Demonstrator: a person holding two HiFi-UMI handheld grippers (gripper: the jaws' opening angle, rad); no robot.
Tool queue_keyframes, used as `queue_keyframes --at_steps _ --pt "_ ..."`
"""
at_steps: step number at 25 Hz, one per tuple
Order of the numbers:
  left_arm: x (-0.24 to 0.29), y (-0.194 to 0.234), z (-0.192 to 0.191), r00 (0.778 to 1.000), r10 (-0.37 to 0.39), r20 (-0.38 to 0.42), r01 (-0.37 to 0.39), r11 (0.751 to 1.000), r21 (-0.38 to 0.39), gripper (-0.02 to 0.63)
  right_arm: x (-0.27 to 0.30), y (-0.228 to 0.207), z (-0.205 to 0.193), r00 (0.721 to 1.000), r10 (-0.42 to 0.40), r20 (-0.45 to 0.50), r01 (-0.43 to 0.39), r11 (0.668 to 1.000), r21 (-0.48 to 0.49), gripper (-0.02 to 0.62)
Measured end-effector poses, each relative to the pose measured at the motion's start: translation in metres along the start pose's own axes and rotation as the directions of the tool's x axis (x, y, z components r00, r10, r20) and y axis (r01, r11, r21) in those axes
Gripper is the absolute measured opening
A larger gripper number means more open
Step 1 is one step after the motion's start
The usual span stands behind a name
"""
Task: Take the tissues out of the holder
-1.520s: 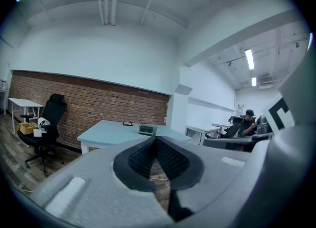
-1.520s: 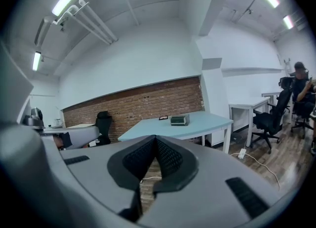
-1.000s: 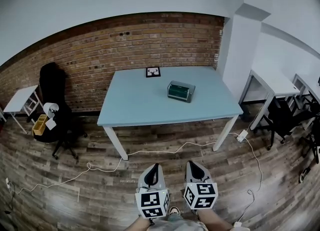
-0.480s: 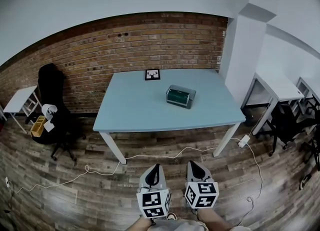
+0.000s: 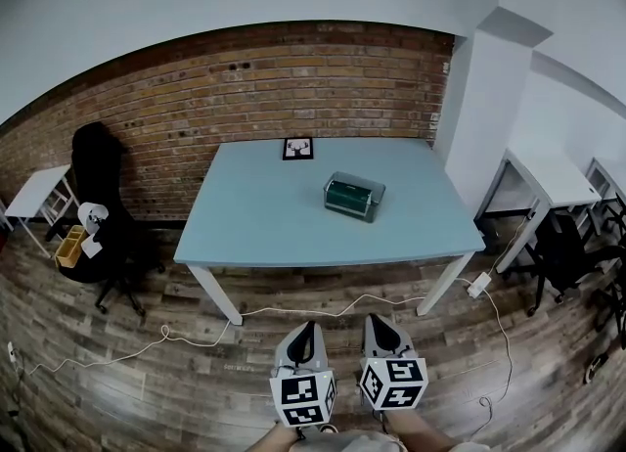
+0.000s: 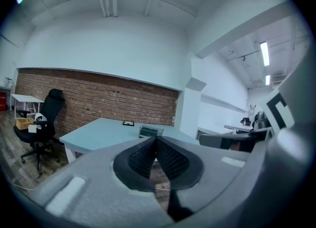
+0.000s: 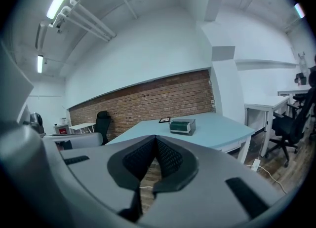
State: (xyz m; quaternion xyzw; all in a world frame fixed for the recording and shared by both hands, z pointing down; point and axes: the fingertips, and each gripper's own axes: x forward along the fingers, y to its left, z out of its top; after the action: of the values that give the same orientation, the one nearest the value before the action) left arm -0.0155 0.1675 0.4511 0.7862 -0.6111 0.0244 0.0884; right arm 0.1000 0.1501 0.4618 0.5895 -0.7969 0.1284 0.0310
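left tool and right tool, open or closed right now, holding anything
Left grey tool: closed, jaw tips together, holding nothing.
Right grey tool: closed, jaw tips together, holding nothing.

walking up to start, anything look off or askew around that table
Nothing is spilled or broken. The tissue holder sits turned at an angle to the table edges, and a loose white cable snakes across the floor in front of it.
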Motion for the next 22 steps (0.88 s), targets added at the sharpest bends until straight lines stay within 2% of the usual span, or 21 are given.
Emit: queue_keyframes --at_steps 12,22 --pt "0.038 0.015 0.001 0.999 0.027 -0.023 -0.027 1.0 -0.006 0.008 0.036 -0.016 -0.001 0.999 0.006 -0.041 -0.006 1.0 0.01 0.003" --pt "0.096 0.035 0.016 1.0 -0.01 0.005 0.009 1.0 0.014 0.008 0.09 -0.023 0.01 0.999 -0.011 -0.033 0.012 1.0 0.009 0.003"
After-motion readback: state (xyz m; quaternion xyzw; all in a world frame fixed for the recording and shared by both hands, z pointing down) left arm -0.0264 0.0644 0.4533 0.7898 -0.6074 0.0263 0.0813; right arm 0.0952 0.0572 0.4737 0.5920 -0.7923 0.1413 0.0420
